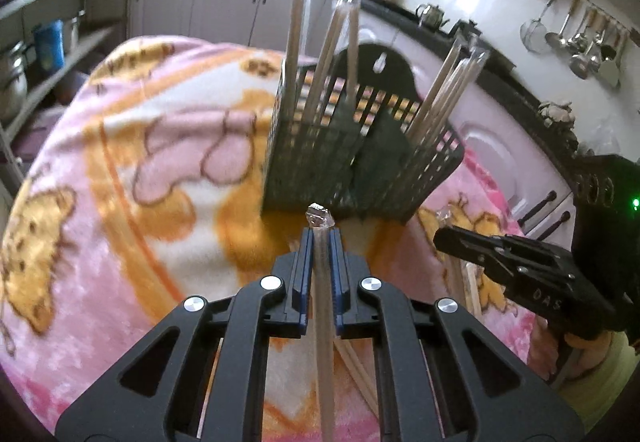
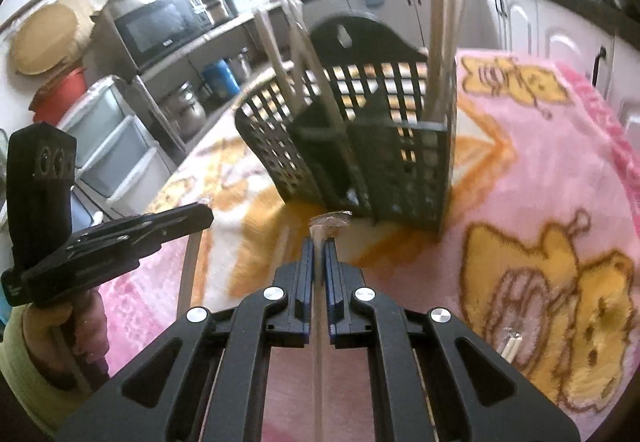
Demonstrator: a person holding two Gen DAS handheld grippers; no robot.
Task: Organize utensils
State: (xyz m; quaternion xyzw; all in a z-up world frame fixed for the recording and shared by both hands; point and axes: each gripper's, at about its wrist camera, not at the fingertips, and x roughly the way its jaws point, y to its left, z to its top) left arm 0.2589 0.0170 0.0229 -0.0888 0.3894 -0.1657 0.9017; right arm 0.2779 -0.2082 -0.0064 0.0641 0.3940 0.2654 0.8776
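A dark slatted utensil holder (image 1: 360, 146) (image 2: 360, 146) stands on the pink cartoon blanket (image 1: 132, 170) (image 2: 540, 170), with several plastic-wrapped chopstick pairs (image 1: 340, 50) (image 2: 442, 22) upright in its compartments. My left gripper (image 1: 320, 234) is shut on one wrapped chopstick pair (image 1: 322, 302); the crinkled wrapper end pokes past the blue pads, just short of the holder's base. My right gripper (image 2: 319, 242) is shut on another wrapped pair (image 2: 319, 342), likewise just before the holder. Each gripper shows in the other's view, the right gripper (image 1: 444, 238) and the left gripper (image 2: 204, 212).
More wrapped chopsticks lie on the blanket (image 1: 360, 374) (image 2: 512, 348). Kitchen cabinets (image 1: 224, 2), a dark counter with hanging ladles (image 1: 580, 42), a shelf with a microwave (image 2: 160, 26) and plastic drawers (image 2: 112, 146) surround the table. A hand in a yellow-green sleeve (image 2: 40, 354) holds the left gripper.
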